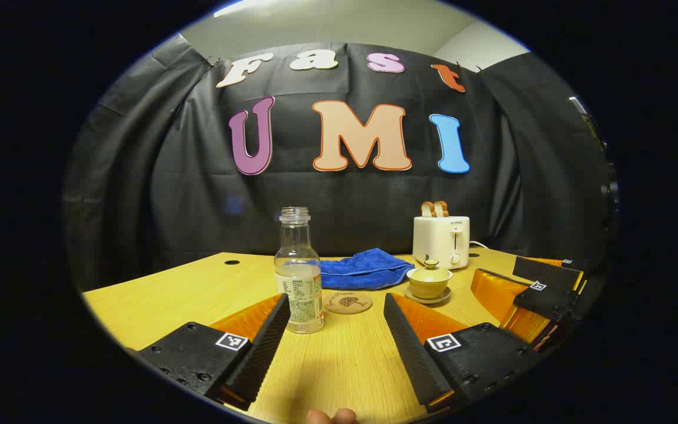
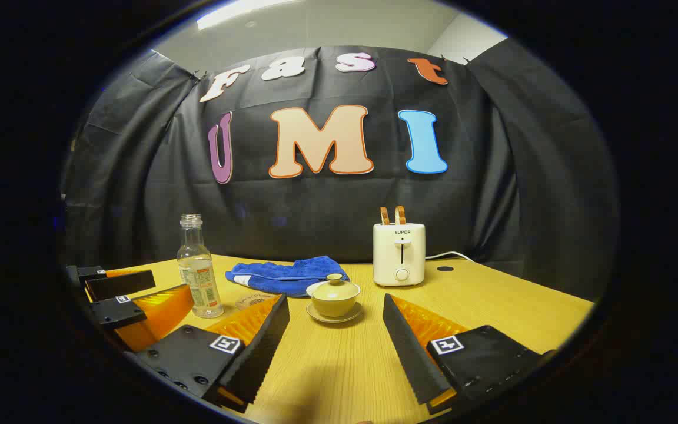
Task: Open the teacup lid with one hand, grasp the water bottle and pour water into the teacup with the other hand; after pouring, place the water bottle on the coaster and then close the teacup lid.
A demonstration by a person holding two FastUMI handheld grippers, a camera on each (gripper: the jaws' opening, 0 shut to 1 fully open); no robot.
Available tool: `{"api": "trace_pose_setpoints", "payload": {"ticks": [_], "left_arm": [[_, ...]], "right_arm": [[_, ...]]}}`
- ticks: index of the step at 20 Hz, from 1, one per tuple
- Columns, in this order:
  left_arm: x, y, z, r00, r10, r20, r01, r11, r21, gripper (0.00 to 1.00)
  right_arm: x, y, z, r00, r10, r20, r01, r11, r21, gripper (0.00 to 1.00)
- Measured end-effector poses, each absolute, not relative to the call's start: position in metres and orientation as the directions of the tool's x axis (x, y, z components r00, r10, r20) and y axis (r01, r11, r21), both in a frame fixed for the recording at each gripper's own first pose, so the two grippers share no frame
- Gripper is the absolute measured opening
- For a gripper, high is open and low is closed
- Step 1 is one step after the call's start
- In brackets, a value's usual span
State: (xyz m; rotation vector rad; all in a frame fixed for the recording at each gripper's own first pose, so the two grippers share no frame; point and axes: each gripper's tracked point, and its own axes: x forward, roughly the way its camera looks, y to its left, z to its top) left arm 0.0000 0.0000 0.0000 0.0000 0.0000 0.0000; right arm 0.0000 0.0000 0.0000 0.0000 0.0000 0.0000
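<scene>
Waiting with jaws apart, the right gripper (image 2: pixel 334 330) is best lowered squarely over the teacup lid (image 2: pixel 333 287) knob at 12 o'clock; the left gripper (image 1: pixel 335 330), also spread, faces the water bottle (image 1: pixel 298 271).

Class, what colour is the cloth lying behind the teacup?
The cloth is blue, clearest in the right gripper view, behind the teacup.

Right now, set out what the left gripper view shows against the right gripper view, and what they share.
Left gripper view: a fingertip at the bottom edge, the right gripper off to the side, the round cork coaster in full.
Right gripper view: the left gripper beside the clear water bottle; coaster half hidden.
Shared: bottle, lidded yellow teacup, blue towel, white toaster, wooden table.
</scene>
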Motion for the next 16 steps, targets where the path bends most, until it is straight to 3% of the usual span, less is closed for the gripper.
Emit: {"api": "trace_pose_setpoints", "payload": {"ticks": [3, 16], "left_arm": [[0.0009, 0.0000, -0.0014, 1.000, 0.000, -0.002, 0.000, 1.000, -0.001, 0.94], [0.0003, 0.0001, -0.0005, 1.000, 0.000, 0.000, 0.000, 1.000, 0.001, 0.94]], "right_arm": [[-0.0005, -0.0004, 0.0009, 1.000, -0.009, -0.001, 0.009, 1.000, 0.001, 1.00], [0.0003, 0.0003, 0.0006, 1.000, -0.002, 0.000, 0.002, 1.000, 0.001, 0.96]]}}
